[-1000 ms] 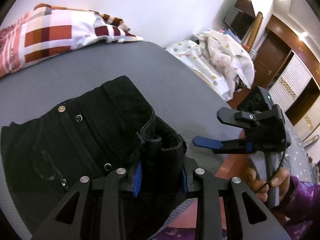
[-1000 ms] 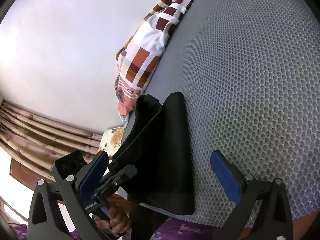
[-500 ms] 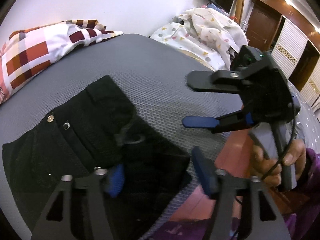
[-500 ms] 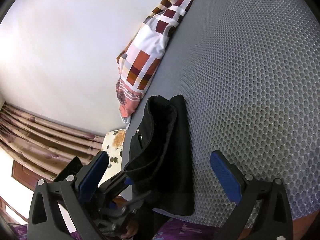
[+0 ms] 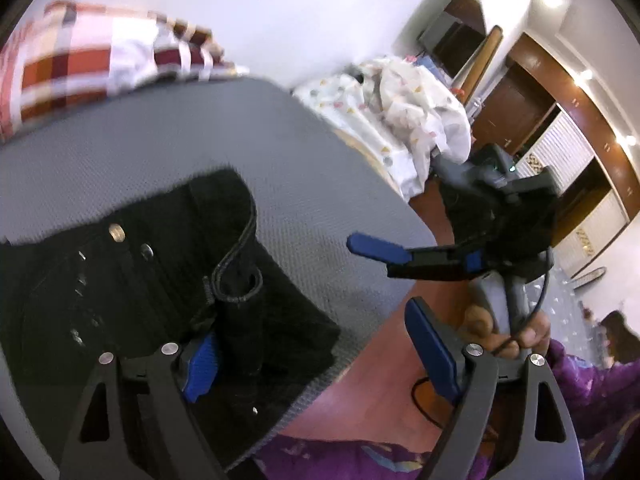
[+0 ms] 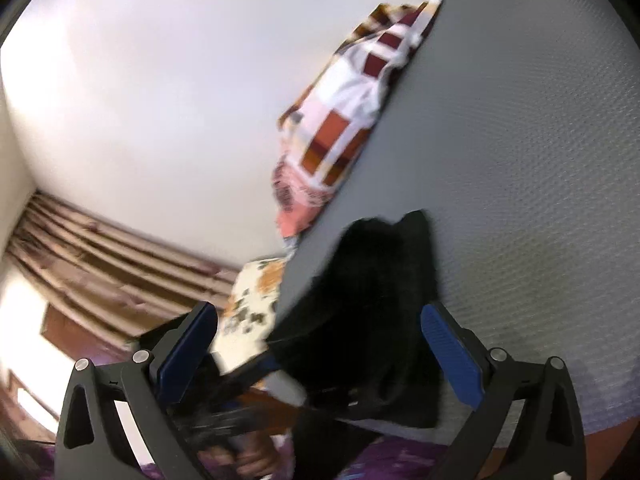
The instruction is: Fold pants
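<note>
Black pants (image 5: pixel 168 280) lie in compact folded bundle on grey bed (image 5: pixel 168 136), at its near edge, close to near corner; waistband with rivets on top.

Left tongs (image 5: pixel 320 344): jaws have just been opening, now wide apart; one pad beside cloth, nothing gripped.

Right tongs (image 6: pixel 320 352): jaws wide open, empty, above near edge of bed, pants in front of them.

Judgement: folding seems almost finished, bundle released. Left maybe: flatten raised waistband loop, square edges. Layer count not visible.
</note>
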{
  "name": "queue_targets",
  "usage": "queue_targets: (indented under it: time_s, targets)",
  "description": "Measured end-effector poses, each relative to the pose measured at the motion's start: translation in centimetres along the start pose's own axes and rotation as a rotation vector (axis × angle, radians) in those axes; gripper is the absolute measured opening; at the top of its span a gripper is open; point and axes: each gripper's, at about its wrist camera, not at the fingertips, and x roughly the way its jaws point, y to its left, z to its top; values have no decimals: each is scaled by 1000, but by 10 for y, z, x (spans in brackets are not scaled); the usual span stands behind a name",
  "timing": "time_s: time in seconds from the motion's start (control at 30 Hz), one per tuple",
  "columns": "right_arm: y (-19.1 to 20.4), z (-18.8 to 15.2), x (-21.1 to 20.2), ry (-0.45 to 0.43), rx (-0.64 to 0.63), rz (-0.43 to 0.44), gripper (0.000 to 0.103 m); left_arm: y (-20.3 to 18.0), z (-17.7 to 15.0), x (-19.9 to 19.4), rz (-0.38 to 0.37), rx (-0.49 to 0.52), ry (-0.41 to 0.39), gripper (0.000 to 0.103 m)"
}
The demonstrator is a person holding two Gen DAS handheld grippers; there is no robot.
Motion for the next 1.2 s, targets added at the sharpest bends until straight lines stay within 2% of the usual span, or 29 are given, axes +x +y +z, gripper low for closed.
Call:
queue_targets:
  time_s: [0.03,0.1,0.17,0.3,0.37,0.43,0.47,0.5,0.53,0.57,0.67,0.73,0.77,0.8,0.93,1.03,1.1,1.2]
  targets:
    - [0,-1,4,24,12,17,102,-2,-3,1,-9,2,5,85]
    - [-5,-2,18,103,74,84,102,-11,-9,1,20,66,-2,85]
    - [-7,-2,28,135,112,128,102,-15,-13,2,45,107,-1,85]
    - [8,3,59,263,36,-12,102,-16,-14,3,50,120,7,85]
    - [23,6,74,323,-27,-47,102,-21,-15,6,76,164,13,85]
    - [37,9,88,369,-112,-131,101,-31,-22,12,135,247,13,85]
    - [41,10,94,387,-146,-168,97,-36,-27,14,170,289,5,85]
    - [45,9,100,412,-187,-201,78,-44,-34,17,232,358,-24,85]
    - [47,7,106,437,-233,-242,52,-53,-42,20,303,434,-57,85]
    - [48,5,110,451,-275,-292,52,-62,-52,27,368,516,-62,85]
    - [42,5,114,457,-295,-346,40,-82,-81,55,544,722,-48,85]
    - [30,8,112,448,-271,-383,27,-95,-98,64,617,838,-63,85]
    - [24,10,109,443,-258,-391,26,-104,-109,66,651,906,-96,85]
    - [17,11,106,436,-243,-405,25,-109,-113,63,649,930,-121,85]
    - [-6,12,93,412,-172,-390,25,-113,-109,32,603,856,-214,85]
    - [-4,12,75,366,-144,-335,25,-106,-98,9,640,801,-252,86]
    - [-2,12,65,349,-117,-278,25,-93,-91,-10,653,712,-263,93]
    - [-5,5,61,356,-108,-290,26,-58,-82,-34,709,550,-260,98]
